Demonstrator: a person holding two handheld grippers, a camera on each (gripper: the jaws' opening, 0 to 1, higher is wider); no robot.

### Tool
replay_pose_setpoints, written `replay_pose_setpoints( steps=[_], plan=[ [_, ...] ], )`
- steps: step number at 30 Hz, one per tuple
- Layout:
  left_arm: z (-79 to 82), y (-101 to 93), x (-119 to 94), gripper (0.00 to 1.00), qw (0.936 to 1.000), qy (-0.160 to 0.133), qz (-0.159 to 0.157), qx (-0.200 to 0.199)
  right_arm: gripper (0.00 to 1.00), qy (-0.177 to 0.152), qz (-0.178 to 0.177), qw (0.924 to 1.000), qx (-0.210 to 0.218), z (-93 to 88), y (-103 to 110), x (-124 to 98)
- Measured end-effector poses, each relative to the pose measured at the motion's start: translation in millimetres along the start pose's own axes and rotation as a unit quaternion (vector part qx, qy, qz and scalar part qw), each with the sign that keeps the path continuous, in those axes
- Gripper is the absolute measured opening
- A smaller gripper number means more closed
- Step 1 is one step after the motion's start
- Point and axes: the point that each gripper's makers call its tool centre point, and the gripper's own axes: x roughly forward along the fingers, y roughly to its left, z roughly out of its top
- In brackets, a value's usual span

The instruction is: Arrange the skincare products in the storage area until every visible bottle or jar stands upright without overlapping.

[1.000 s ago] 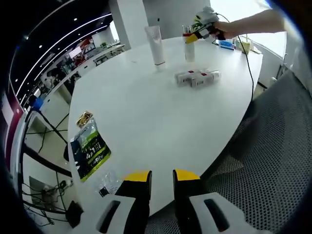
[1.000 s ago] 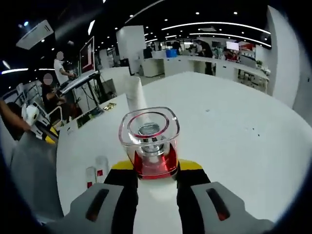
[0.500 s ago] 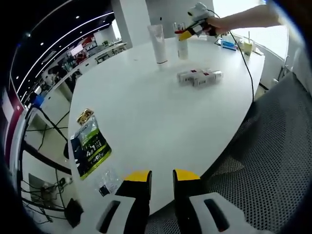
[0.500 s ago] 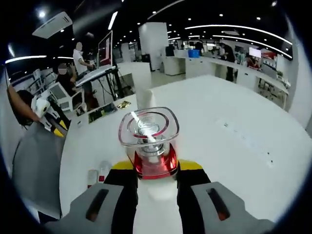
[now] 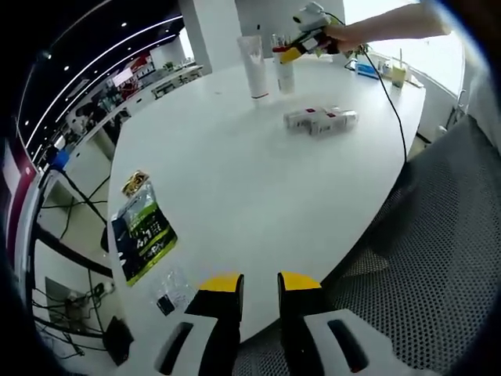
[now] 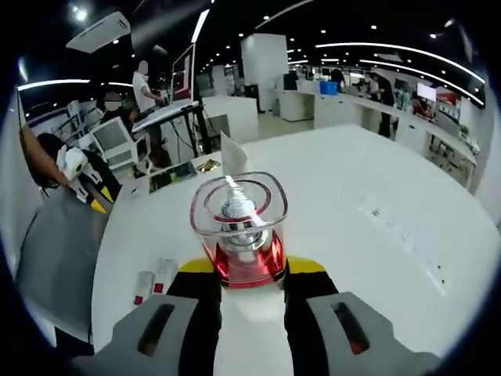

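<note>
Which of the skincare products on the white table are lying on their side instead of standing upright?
The pair of small red-and-white bottles lying flat side by side. The white tube stands upright behind them, and the clear-capped bottle is upright in the right gripper.

The bottle's cap [image 6: 239, 205] looked clear glossy plastic over a shiny red collar; the table [image 5: 235, 180] was smooth matt white; the chair [image 5: 438, 258] was coarse grey mesh.

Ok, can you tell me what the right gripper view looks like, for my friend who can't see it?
The right tool grips a bottle with a red collar and clear square cap above a big white table. A white tube stands behind it, and two small bottles lie on the table to the left.
</note>
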Motion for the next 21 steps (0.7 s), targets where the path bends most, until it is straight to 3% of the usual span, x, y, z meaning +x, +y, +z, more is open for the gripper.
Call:
replay_pose_setpoints(
  steps=[10,21],
  plan=[
    [-1.2,0.5,0.9,0.18,1.0,0.002,0.0,-0.001,0.27,0.011,0.026,0.9994,-0.019,-4.7,-1.6,7.7],
    [-3.0,0.1,1.7,0.18,1.0,0.006,-0.003,-0.002,0.27,-0.008,0.048,0.9983,-0.032,0.9,-4.8,15.9]
  ],
)
